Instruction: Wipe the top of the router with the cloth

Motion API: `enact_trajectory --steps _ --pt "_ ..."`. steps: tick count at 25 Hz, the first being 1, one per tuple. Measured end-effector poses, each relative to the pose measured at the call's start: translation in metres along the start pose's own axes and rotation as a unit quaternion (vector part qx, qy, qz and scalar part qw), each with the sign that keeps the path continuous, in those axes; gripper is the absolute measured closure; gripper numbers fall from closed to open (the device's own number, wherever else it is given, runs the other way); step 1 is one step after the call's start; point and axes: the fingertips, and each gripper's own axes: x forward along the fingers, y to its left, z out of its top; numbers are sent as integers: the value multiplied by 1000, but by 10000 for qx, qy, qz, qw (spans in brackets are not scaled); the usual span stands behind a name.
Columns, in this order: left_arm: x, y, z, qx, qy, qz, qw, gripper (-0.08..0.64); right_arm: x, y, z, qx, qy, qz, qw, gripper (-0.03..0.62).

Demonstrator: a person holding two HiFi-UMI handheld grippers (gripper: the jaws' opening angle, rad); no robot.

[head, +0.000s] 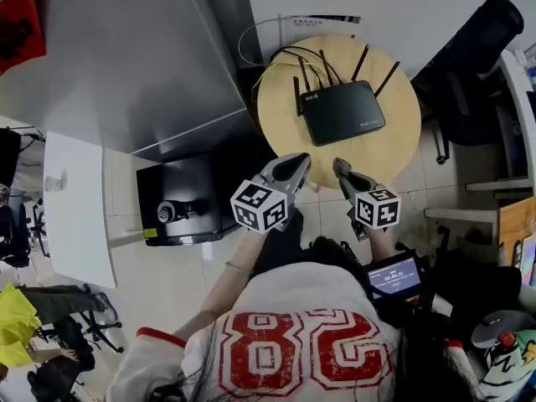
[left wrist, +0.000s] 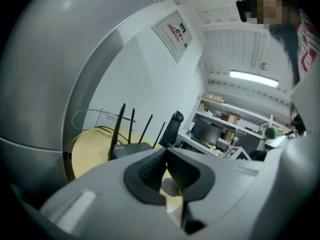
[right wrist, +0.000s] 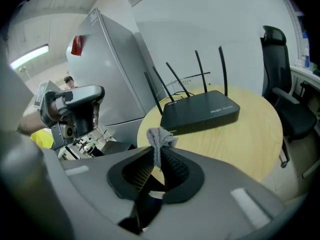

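The black router (head: 342, 111) with several upright antennas lies on the round wooden table (head: 394, 145). Both grippers hover at the table's near edge, short of the router. My right gripper (head: 338, 165) is shut on a small grey cloth (right wrist: 160, 137), which sticks up bunched from between its jaws (right wrist: 157, 150). In the right gripper view the router (right wrist: 202, 113) sits just beyond the cloth. My left gripper (head: 302, 160) is shut with nothing in it, its pads meeting at the tips (left wrist: 166, 152). In the left gripper view the router (left wrist: 131, 148) is partly hidden behind the jaws.
A tall grey cabinet (head: 126, 57) stands left of the table. Cables (head: 280, 57) trail behind the router. A black office chair (head: 469, 65) is on the right, a black box (head: 180, 199) on the floor to the left, shelves (head: 515, 124) at far right.
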Motion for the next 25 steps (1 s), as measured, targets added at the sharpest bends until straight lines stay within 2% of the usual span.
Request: enact_trajectory --steps 4,13,25 --pt "4 -32 -13 31 32 -42 10000 557 -36 -4 -17 182 -243 -37 9995 554" --pt "-4 -115 -70 24 211 -77 9997 557 -114 -2 -66 -13 -445 65 9990 554" --pt "-29 -145 -92 110 138 153 9997 558 -136 22 -64 -306 -765 452 9956 555"
